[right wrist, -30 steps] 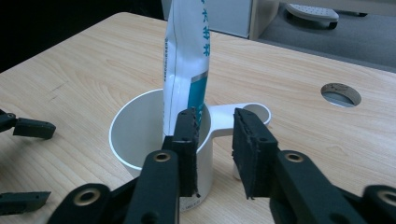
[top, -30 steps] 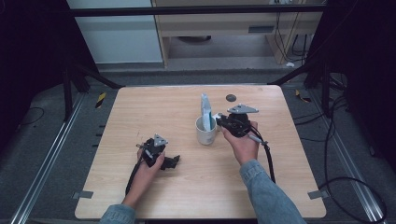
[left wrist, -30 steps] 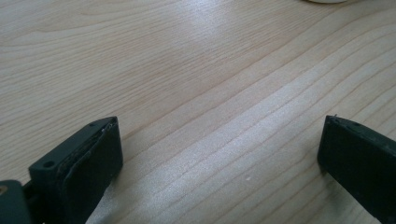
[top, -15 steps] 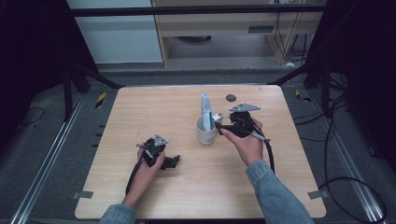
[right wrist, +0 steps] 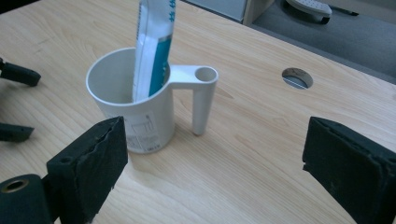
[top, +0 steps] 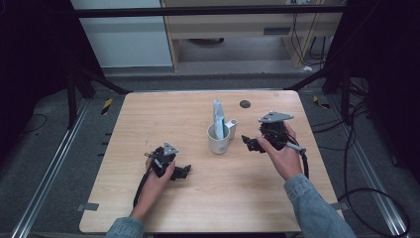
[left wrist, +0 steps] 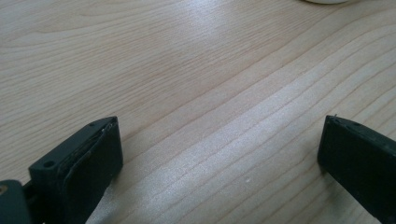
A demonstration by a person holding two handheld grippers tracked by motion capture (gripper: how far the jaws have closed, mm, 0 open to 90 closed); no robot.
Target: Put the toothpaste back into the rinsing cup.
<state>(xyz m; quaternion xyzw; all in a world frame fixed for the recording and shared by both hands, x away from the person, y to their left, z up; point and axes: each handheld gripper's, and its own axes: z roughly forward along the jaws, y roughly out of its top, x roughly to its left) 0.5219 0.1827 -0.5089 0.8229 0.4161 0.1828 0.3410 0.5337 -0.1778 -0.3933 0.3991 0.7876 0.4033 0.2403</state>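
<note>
Toothpaste tube (top: 218, 115) stands upright in the white cup (top: 218, 140) mid-table. Left gripper (top: 184, 171) rests on the table (top: 148, 114), jaws wide, empty. Right gripper (top: 248, 143), just beside the cup, has just been opening; nothing sits between its jaws.

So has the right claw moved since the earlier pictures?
Yes. The right claw has backed off rightward from the white cup, its jaws having just been opening, nothing between them now. The cup stays put.

Light wood counter (top: 148, 114) with round cable hole (top: 244, 103); grey floor (top: 49, 148); metal rails each side; white cabinet (top: 119, 34) and wooden desk (top: 247, 25) behind; dark surroundings; cables at right
</note>
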